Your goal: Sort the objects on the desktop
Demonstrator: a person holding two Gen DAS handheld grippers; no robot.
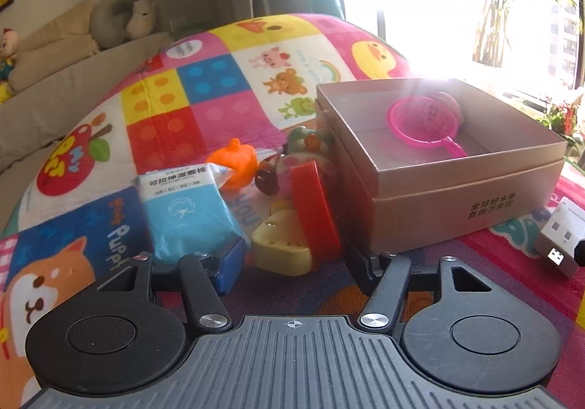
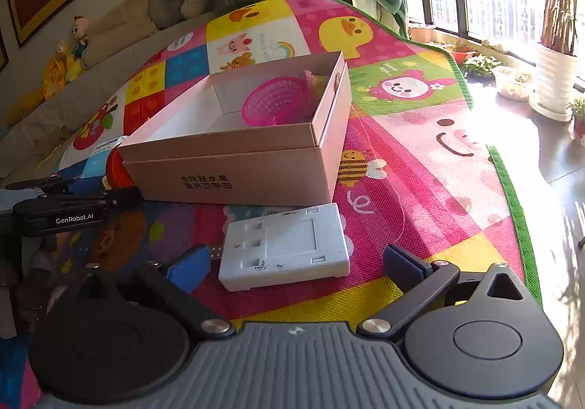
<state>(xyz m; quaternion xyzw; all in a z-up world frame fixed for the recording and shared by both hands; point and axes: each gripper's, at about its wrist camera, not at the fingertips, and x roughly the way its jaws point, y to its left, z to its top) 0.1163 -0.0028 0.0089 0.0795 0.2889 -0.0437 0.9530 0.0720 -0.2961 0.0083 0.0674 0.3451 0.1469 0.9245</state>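
Observation:
My left gripper (image 1: 296,266) is shut on a yellow cheese toy (image 1: 281,248) with a red curved piece (image 1: 314,204) leaning on it, pads tight at both sides. This pair lies against the left wall of the open cardboard box (image 1: 438,189). A pink net scoop (image 1: 424,120) lies in the box. In the right wrist view my right gripper (image 2: 298,272) stands open around a white plug block (image 2: 285,248) without touching it, in front of the box (image 2: 234,167). The left gripper (image 2: 73,204) shows at that view's left edge.
Left of the held toy lie a blue-white cotton pad pack (image 1: 186,211), an orange toy (image 1: 237,164) and a green-pink figure (image 1: 307,149). Everything rests on a colourful play mat (image 2: 420,160). Potted plants (image 2: 555,80) stand on the floor past its right edge.

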